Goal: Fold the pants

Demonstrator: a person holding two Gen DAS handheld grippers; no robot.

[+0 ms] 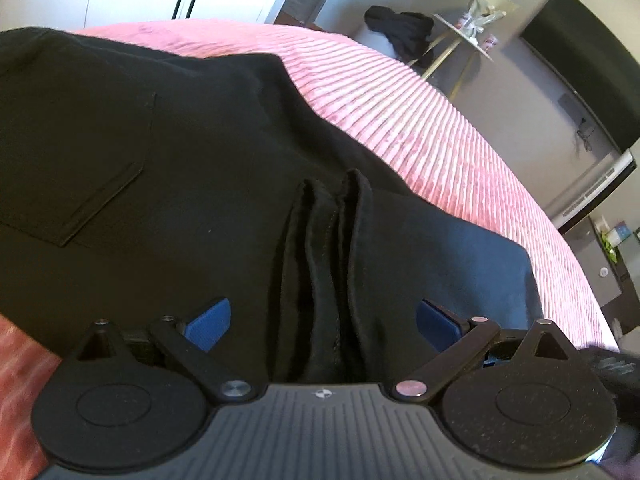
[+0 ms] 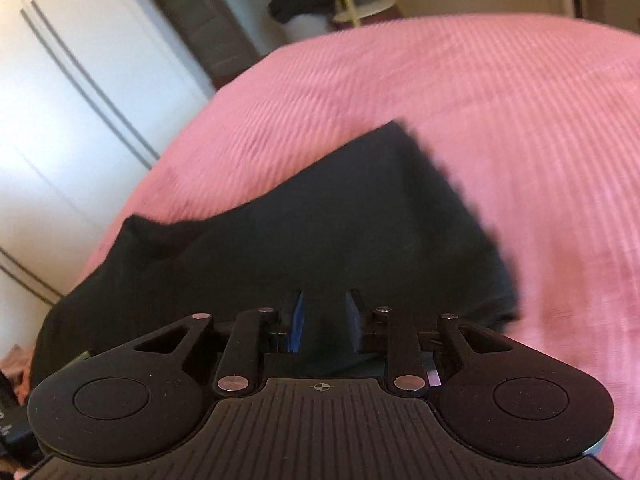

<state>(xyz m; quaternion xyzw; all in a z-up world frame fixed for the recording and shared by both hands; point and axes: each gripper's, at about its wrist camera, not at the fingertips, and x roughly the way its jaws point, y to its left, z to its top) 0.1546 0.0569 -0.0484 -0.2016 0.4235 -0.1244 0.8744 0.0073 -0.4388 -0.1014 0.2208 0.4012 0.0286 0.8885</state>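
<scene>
Black pants (image 1: 168, 168) lie on a pink ribbed bedspread (image 1: 440, 152), back pocket up. In the left wrist view, my left gripper (image 1: 322, 320) is wide open, its blue pads (image 1: 210, 322) standing on either side of a bunched ridge of pants fabric that runs between them. In the right wrist view, the pants (image 2: 320, 216) spread ahead over the bedspread (image 2: 480, 100). My right gripper (image 2: 323, 320) has its blue pads (image 2: 297, 320) close together with black fabric pinched between them. The frame is motion-blurred.
A white wardrobe (image 2: 60, 100) stands left of the bed. A small side table (image 1: 460, 36) with dark clothing (image 1: 400, 30) beside it stands past the bed. A dark TV screen (image 1: 588, 68) hangs on the right wall.
</scene>
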